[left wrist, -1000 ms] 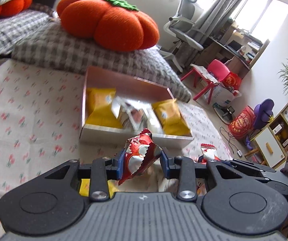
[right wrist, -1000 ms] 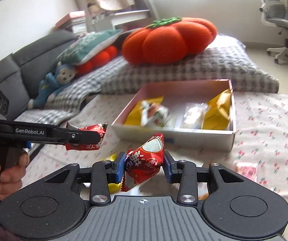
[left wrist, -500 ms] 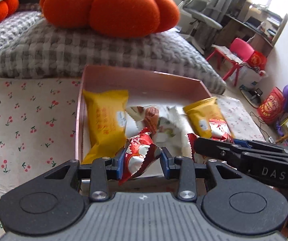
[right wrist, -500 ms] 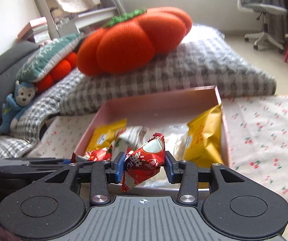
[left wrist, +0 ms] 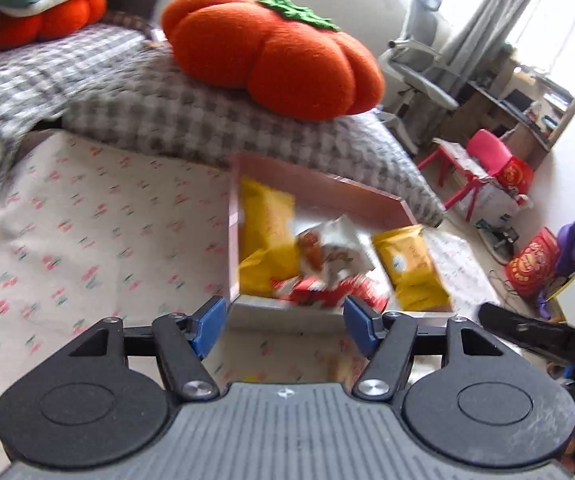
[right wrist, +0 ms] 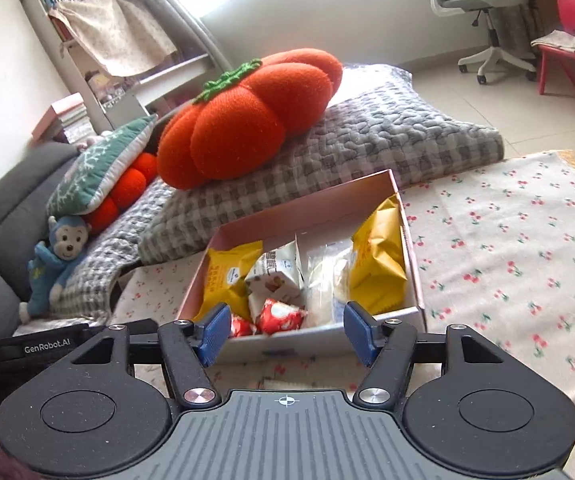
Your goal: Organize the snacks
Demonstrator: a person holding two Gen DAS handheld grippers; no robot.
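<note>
While both tongs (left wrist: 285,326) (right wrist: 287,334) gape apart, red packets (right wrist: 278,319) (two) lie in the box (right wrist: 415,312).

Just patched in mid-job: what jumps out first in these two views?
A big orange pumpkin cushion sits on the checked quilt behind everything. In front, on the cherry-print cloth, an open pink box holds yellow packs and red snacks. Both grippers, left and right, gape empty before it.

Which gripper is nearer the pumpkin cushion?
Cannot tell: left gripper and right gripper both hang open at the box's near edge, with the pumpkin cushion beyond its far side.
</note>
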